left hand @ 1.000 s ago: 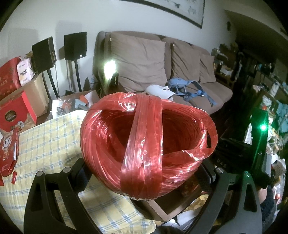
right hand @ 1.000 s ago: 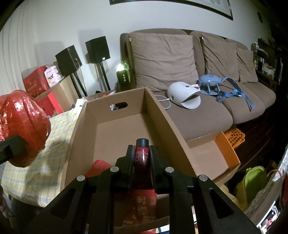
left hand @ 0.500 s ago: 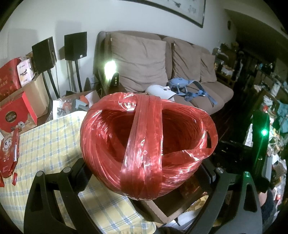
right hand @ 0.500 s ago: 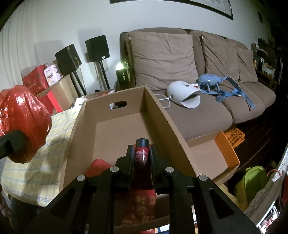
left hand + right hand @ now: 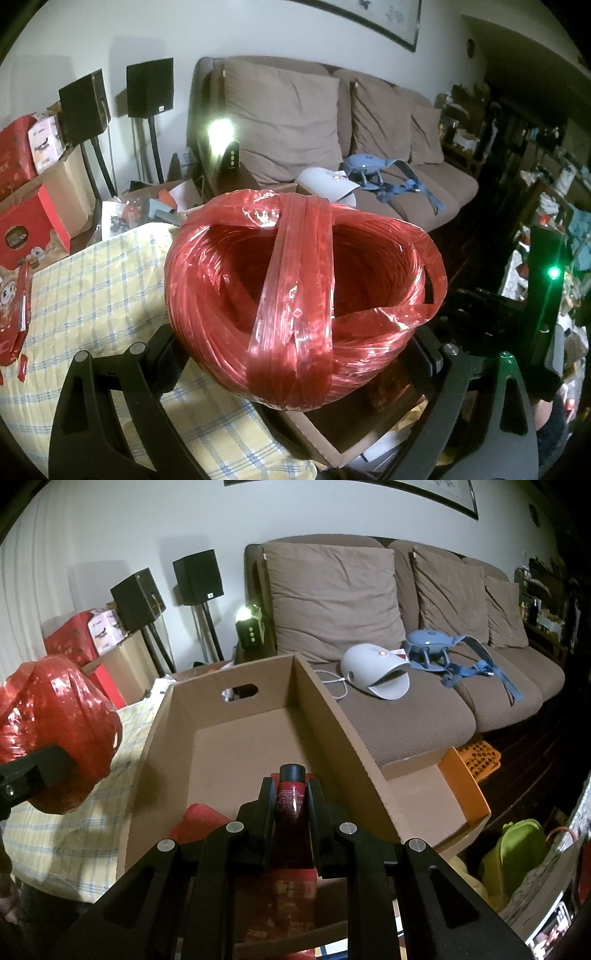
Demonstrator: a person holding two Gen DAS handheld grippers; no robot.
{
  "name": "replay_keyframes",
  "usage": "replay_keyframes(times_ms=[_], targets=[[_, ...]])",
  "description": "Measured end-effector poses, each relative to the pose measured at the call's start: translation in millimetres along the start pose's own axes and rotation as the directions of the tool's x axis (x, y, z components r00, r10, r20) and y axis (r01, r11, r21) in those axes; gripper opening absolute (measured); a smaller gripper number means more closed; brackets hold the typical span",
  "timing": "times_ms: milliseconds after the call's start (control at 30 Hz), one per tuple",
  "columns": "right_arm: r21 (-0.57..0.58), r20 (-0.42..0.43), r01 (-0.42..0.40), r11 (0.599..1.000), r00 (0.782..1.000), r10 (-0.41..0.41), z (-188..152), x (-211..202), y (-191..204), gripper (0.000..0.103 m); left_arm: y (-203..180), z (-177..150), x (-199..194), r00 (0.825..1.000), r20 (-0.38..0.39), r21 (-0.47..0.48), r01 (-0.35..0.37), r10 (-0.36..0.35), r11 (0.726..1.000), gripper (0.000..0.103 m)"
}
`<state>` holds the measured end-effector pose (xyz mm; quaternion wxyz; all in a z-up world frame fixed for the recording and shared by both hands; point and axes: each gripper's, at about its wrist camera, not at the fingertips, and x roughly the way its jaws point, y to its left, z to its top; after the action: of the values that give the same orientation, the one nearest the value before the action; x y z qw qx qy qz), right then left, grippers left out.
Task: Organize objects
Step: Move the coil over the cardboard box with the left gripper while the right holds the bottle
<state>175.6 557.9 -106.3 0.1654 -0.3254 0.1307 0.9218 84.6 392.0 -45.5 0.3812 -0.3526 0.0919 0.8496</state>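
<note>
Behind everything runs a brown sofa. Ahead of the right gripper lies an open box, nearly bare; its fingers clench a red tube over the near end. The left gripper grasps a red twine ball, held above the checked bench. Both items look yet to be boxed.

A brown sofa with three back cushions stands against the white wall; on its seat lie a white dome-shaped device and, just beside it, a blue strapped gadget; two black speakers on stands rise left of the sofa; a small lit lamp glows between them and the sofa arm; a framed picture hangs above.
</note>
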Motion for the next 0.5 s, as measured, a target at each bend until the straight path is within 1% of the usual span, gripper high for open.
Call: replay_keyframes(times_ms=[500], targets=[[-0.008, -0.014, 0.005, 1.000, 1.000, -0.005, -1.7, 2.3, 1.6, 0.016, -0.1, 4.7, 8.4, 1.000, -0.004, 0.007, 0.005, -0.005, 1.000, 0.096]])
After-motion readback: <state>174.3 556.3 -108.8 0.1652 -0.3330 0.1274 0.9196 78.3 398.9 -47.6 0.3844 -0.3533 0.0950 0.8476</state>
